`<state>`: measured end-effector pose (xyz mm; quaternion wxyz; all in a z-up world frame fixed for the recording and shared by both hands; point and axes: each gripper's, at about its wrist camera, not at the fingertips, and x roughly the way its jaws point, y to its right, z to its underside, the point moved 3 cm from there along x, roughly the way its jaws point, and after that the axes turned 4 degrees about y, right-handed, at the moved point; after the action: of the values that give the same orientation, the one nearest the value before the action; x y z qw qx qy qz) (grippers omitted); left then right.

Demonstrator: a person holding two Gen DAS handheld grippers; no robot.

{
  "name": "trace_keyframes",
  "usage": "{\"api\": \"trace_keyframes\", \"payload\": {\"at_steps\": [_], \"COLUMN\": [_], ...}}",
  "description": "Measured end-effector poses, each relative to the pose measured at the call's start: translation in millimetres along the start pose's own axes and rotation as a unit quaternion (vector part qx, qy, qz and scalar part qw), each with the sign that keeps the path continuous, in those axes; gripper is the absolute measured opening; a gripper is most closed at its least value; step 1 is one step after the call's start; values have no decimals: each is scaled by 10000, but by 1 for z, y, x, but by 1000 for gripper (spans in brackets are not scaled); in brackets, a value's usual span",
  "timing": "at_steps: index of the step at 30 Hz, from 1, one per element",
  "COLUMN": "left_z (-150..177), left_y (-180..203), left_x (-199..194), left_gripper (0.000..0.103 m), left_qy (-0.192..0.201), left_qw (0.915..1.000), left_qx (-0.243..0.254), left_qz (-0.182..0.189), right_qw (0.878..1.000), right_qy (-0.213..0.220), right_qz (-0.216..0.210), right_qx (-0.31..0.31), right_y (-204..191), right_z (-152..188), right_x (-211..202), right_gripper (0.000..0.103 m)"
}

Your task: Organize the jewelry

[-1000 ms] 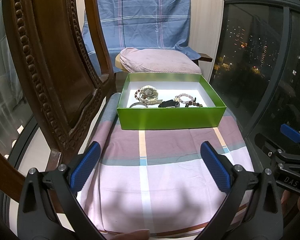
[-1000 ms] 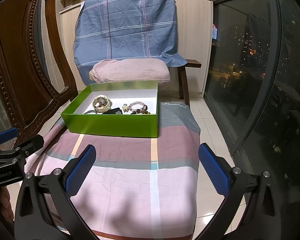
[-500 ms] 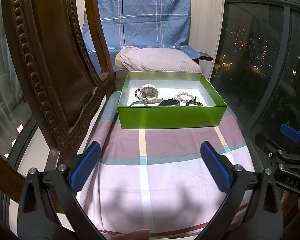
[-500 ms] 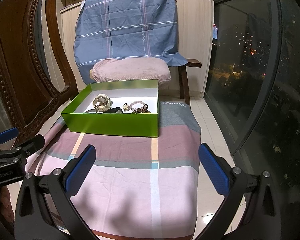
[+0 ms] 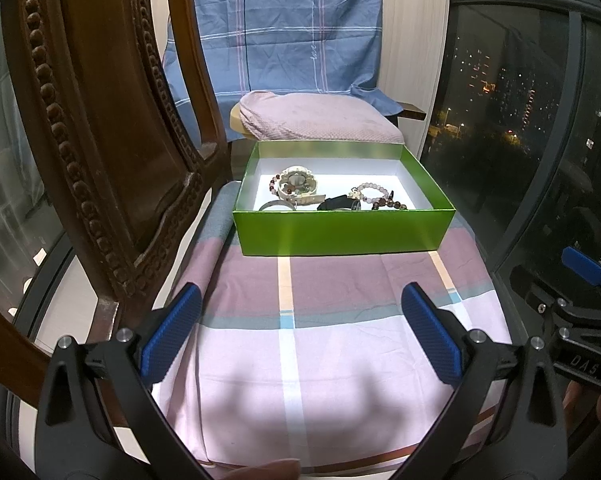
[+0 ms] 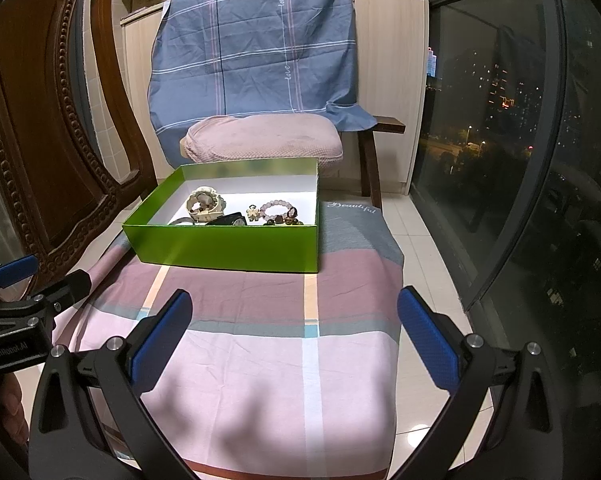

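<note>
Both grippers hang over the near end of a low counter draped in a pink, mauve and grey plaid cloth (image 5: 340, 360). The left gripper (image 5: 300, 336) has its blue-padded fingers spread wide with nothing between them, and the right gripper (image 6: 292, 336) is equally wide apart and empty. At the far end of the counter sits a green box (image 5: 340, 232) with a white interior, lidless, its front wall facing the grippers and well apart from both. Inside lies the jewelry: a cream watch (image 5: 298, 182) toward the left wall, a pink bead bracelet (image 5: 374, 190) toward the right wall, a dark bead bracelet (image 5: 390, 204) just in front of it, and a black piece (image 5: 334, 203) between. A carved wooden chair (image 5: 100, 120) stands beside the counter's left edge.
</note>
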<state>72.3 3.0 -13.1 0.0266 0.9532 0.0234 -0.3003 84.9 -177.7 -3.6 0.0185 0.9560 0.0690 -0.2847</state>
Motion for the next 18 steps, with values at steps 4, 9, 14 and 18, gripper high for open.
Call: {"api": "trace_keyframes", "payload": {"at_steps": [4, 9, 14, 18], "left_z": [1, 1, 2, 2], "left_y": [1, 0, 0, 2], "left_x": [0, 1, 0, 2], "left_gripper": [99, 99, 99, 99], "left_qy": [3, 9, 11, -30], "left_qw": [10000, 10000, 10000, 10000], "left_qx": [4, 0, 21, 49], "left_qz": [10, -11, -51, -12], "right_qw": [10000, 10000, 10000, 10000], "right_qy": [-4, -4, -16, -24], "right_qz": [-4, -1, -12, -11], "right_qx": [0, -7, -4, -4], "right_y": [1, 0, 1, 1], "right_z": [0, 0, -1, 0], "right_x": [0, 0, 1, 1], "right_gripper": [100, 100, 100, 100]}}
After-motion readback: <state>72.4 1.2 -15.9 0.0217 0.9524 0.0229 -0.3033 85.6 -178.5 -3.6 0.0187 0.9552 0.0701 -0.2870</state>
